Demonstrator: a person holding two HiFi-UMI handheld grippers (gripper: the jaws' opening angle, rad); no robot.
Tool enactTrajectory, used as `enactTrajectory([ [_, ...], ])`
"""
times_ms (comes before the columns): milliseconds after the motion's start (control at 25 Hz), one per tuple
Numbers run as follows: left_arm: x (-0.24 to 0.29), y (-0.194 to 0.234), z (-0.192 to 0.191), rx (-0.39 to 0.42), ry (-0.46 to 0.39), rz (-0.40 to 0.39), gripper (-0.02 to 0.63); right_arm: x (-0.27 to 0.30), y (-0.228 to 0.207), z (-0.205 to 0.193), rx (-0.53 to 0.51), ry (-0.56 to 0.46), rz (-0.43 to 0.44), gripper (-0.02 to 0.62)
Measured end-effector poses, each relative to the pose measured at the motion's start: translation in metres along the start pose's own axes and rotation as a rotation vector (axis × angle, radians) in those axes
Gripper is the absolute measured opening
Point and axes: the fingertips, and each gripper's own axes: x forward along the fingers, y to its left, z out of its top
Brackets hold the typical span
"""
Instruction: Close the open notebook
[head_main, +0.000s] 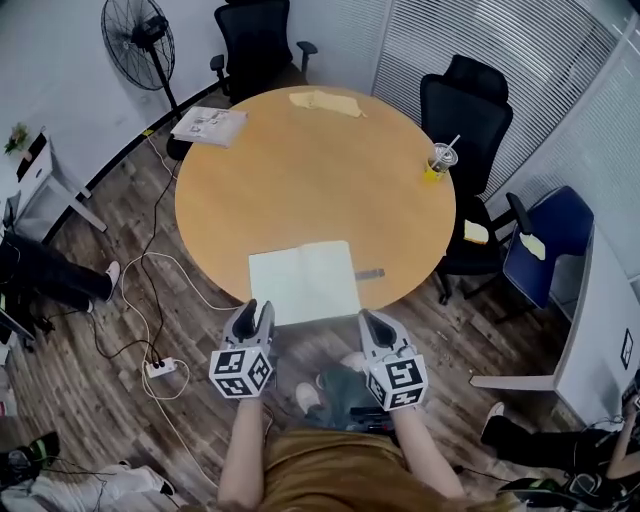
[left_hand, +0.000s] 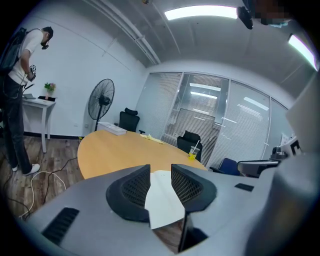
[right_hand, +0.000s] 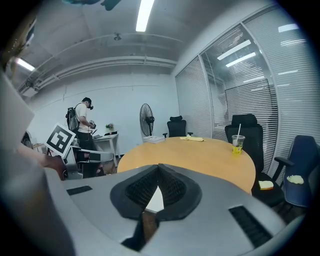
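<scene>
Just ahead, between left gripper (head_main: 255, 312) and right gripper (head_main: 372, 320) — open notebook (head_main: 303, 282).

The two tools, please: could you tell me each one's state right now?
Left tool: open, holding nothing.
Right tool: closed, holding nothing.

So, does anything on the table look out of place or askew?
The open notebook lies at the table near edge and seems to hang over it. The paper stack at the far left also juts past the rim. Nothing looks spilled; the cup stands upright.
</scene>
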Motion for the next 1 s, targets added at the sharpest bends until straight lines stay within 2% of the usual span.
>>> enactTrajectory([
  [200,0.003,0.0,-0.015,-0.016,0.033,0.007,0.146,0.004,-0.008,-0.012,0.009,0.037,-0.001,0.011],
  [720,0.004,0.037,-0.067,-0.106,0.12,0.089,0.146,0.011,-0.001,-0.05,-0.003,0.144,0.038,0.011],
  [1000,0.012,0.057,-0.092,-0.13,0.174,0.119,0.146,0.017,-0.013,-0.07,0.004,0.203,0.017,0.011],
])
